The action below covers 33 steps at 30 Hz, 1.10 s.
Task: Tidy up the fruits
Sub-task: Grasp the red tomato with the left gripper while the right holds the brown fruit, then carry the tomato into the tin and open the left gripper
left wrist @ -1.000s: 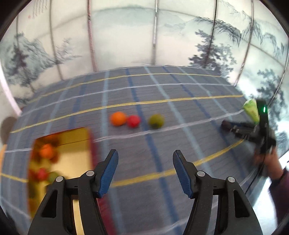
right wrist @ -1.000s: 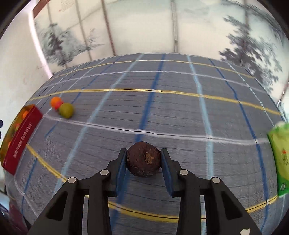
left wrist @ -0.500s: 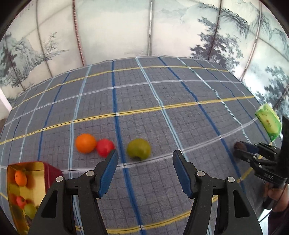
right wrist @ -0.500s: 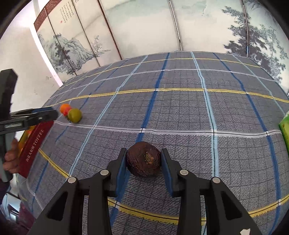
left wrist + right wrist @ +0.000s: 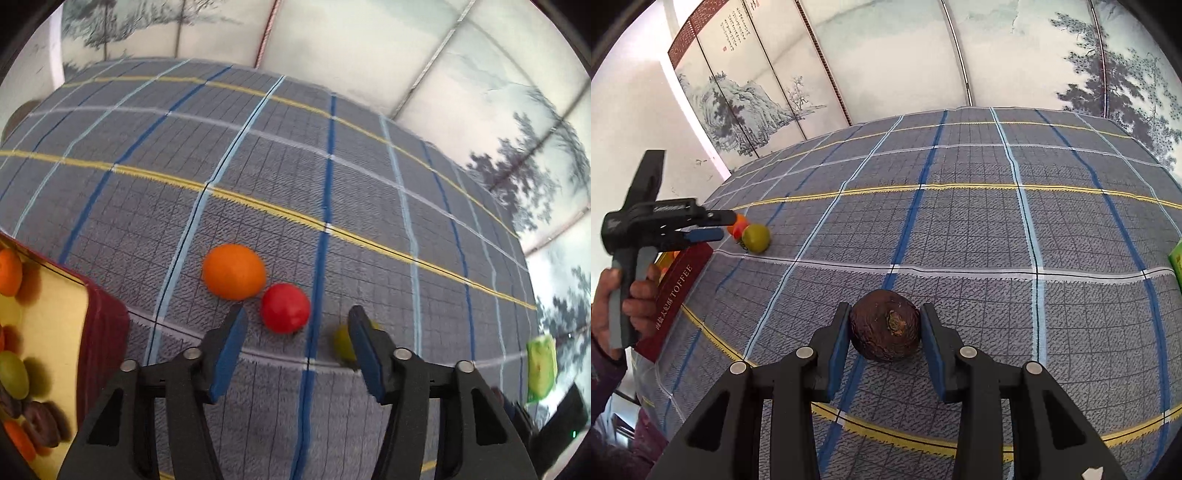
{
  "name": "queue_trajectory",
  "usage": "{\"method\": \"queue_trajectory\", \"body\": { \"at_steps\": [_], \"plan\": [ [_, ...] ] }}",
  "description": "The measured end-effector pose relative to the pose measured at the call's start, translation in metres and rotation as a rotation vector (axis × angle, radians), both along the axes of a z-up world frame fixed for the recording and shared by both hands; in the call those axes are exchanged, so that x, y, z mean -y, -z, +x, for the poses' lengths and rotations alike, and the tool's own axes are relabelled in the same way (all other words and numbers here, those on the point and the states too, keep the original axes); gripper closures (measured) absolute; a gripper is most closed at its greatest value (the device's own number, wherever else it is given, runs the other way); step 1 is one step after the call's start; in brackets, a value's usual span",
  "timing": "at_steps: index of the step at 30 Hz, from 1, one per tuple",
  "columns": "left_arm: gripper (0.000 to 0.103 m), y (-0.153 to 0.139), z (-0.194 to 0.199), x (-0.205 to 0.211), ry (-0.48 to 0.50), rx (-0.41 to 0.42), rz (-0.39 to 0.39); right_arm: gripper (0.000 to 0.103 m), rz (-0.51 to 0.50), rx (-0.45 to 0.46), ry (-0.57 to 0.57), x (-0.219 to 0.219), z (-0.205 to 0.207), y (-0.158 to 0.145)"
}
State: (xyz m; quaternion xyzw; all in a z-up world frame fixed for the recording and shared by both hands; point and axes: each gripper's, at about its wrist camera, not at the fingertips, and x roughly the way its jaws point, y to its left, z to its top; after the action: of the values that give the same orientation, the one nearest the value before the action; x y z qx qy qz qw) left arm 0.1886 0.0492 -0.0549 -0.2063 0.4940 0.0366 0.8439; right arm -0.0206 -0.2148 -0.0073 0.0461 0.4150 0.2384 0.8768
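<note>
The left tongs point(image 5: 295, 325) have just been closing yet stand apart and empty, above the small round red fruit point(image 5: 285, 308) on the plaid-clothed table point(image 5: 369, 192) — smooth, probably light and roll-prone, best pinched across its middle. The right tongs point(image 5: 884, 325) clamp a wrinkled dark-brown round fruit point(image 5: 884, 325).

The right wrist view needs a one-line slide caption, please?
Right gripper shut on a dark brown fruit above the plaid tablecloth.
</note>
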Motion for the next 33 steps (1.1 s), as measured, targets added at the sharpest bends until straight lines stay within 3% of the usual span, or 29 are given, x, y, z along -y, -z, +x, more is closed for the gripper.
{"method": "queue_trajectory", "body": {
  "at_steps": [4,7,13,22,33],
  "plan": [
    [0.064,0.014,0.012,0.005,-0.022,-0.058,0.011,0.068,0.004,-0.004,-0.005,0.000,0.001,0.000],
    [0.070,0.015,0.015,0.007,-0.032,-0.042,0.031,0.067,0.005,-0.010,-0.009,0.000,0.002,0.001],
    [0.072,0.015,0.006,0.004,0.010,-0.023,-0.007,0.067,0.004,-0.022,-0.009,0.000,0.004,0.003],
    [0.072,-0.018,-0.076,0.021,0.095,0.064,0.043,0.067,-0.008,-0.040,0.003,0.000,0.008,0.006],
    [0.072,-0.048,-0.158,0.018,0.131,0.152,0.230,0.068,-0.044,-0.032,0.016,-0.003,0.007,0.006]
  ]
}}
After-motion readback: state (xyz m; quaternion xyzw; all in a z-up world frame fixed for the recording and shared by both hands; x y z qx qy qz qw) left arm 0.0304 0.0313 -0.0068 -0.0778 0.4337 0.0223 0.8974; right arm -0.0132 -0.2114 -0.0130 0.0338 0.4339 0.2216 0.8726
